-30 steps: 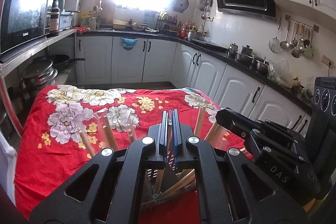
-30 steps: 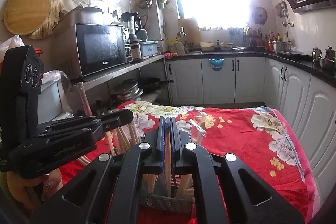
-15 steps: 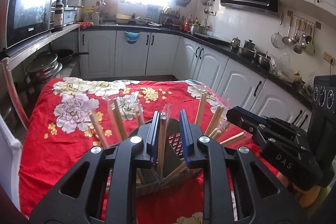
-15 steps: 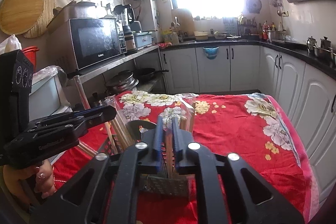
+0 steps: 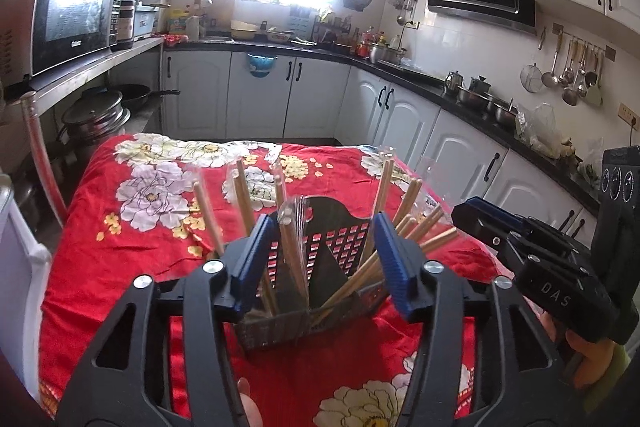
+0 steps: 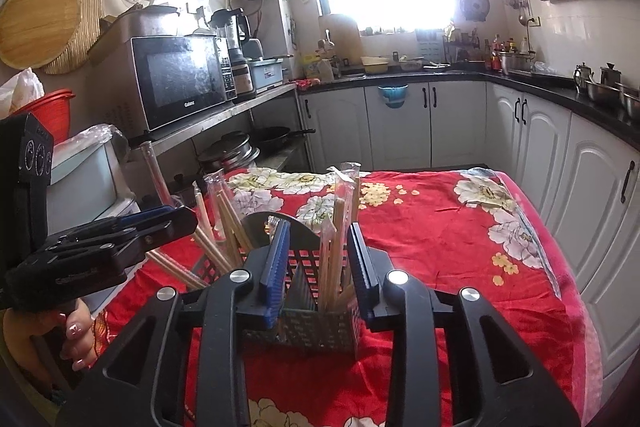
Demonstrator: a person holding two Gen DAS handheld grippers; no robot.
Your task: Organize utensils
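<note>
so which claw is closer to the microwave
Left. The left claw is on the microwave side of the chopstick basket; the right claw is on the basket's far side. Both jaws have just been opening with wrapped chopsticks between them.

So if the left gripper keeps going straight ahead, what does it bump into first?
Probably the wrapped chopsticks standing in the black utensil basket, right between the open left gripper fingers; depth is hard to judge.

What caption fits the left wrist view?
Left gripper jaws just opened around wrapped chopsticks standing in the black holder.
</note>
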